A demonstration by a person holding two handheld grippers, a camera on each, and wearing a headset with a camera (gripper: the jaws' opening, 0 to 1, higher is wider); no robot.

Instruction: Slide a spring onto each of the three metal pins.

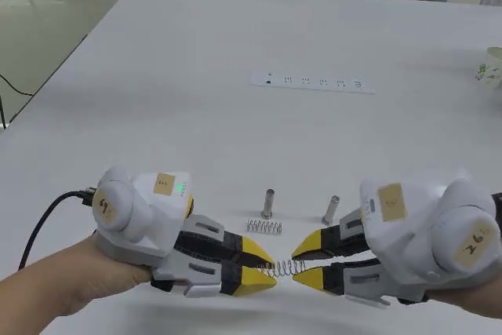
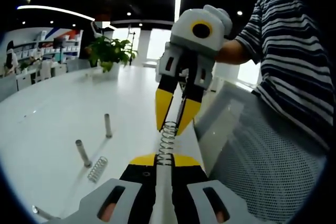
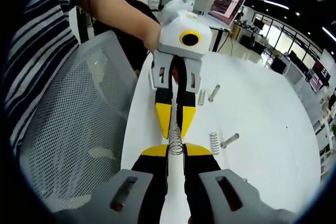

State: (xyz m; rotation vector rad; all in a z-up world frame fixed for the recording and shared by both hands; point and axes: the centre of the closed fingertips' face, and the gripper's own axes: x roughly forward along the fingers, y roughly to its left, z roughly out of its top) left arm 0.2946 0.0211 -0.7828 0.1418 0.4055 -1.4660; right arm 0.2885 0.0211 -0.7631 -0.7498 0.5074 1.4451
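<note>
Evidently the spring (image 1: pixel 284 267) hangs in the air just above the bench (image 1: pixel 196 115), bridged between the two tongs. The left gripper (image 1: pixel 267 271) is clenched on one end and the right gripper (image 1: pixel 299 265) on the other. It looks like a light, thin wire coil that would probably buckle or spring away if pinched mid-length, so gripping it at the end coils suits it. One pin (image 1: pixel 269 203) and a second pin (image 1: pixel 331 209) stand bare and upright close behind. A loose spring (image 1: pixel 264 227) lies at the foot of the first.
</note>
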